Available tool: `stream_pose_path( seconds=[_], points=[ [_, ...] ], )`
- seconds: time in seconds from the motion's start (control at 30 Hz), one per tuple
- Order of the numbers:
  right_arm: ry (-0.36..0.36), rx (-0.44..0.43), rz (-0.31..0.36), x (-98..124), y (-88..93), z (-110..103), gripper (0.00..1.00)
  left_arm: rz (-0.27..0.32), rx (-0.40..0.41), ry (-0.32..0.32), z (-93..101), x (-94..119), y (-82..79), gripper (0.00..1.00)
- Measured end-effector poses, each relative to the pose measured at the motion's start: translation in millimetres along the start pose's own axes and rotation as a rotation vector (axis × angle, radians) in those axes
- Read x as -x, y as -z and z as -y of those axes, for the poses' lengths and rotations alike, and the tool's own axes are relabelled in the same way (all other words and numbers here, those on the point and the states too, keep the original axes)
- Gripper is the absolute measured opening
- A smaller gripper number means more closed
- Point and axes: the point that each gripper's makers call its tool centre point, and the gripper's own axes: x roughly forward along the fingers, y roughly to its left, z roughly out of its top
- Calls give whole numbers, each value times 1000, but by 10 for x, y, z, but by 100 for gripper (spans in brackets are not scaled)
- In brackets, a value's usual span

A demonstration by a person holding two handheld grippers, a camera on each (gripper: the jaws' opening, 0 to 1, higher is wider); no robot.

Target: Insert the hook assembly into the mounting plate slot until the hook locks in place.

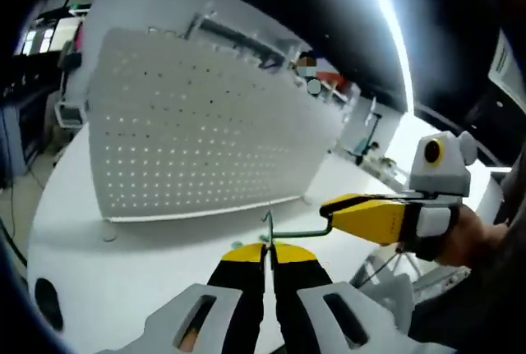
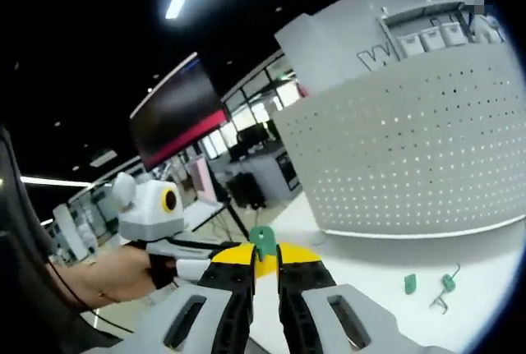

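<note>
Left gripper view: the white pegboard point(image 1: 205, 124) stands upright on the white tabletop point(image 1: 123, 272), beyond the left hand-held gripper point(image 1: 267, 249) and to its left. That gripper's yellow-tipped jaws are nearly closed on the thin wire hook point(image 1: 283, 231), which rises just above the tips and runs right. The right hand-held gripper point(image 1: 329, 206) comes in from the right, its jaw tips meeting the other end of the same wire; the gap cannot be judged here.

Right gripper view: the left hand-held gripper point(image 2: 215, 247) reaches in from the left, held by a hand point(image 2: 111, 276). The right hand-held gripper point(image 2: 265, 254) has its jaws narrow, pinching a green plastic piece point(image 2: 262, 241) at the tips. The pegboard point(image 2: 411, 165) stands ahead to the right. On the tabletop point(image 2: 378, 268), right of the jaws, lie a green clip point(image 2: 410, 284) and a spare wire hook point(image 2: 444, 288), near each other.
</note>
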Motion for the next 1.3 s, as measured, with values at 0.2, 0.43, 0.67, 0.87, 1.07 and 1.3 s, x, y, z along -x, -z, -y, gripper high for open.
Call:
stream_pose_path(
  seconds=[0.2,0.43,0.67,0.87,1.07,1.3],
  points=[
    [-7,36,3,-59,31,-32,6,8,-68,15,134,-39,-58,2],
    [-6,-29,16,-104,2,-26,6,25,-105,13,157,-39,-74,2],
    [-1,-110,40,-115,-34,17,4,52,-175,-6,175,-17,-149,2],
    [-8,-155,40,-152,-12,35,3,43,-185,-20,126,-37,-136,2],
    [-6,-190,36,-165,15,25,2,37,-185,-28,100,-33,-111,2],
    [12,-119,42,-165,9,27,0,45,-169,-20,103,-36,-105,3]
  ],
)
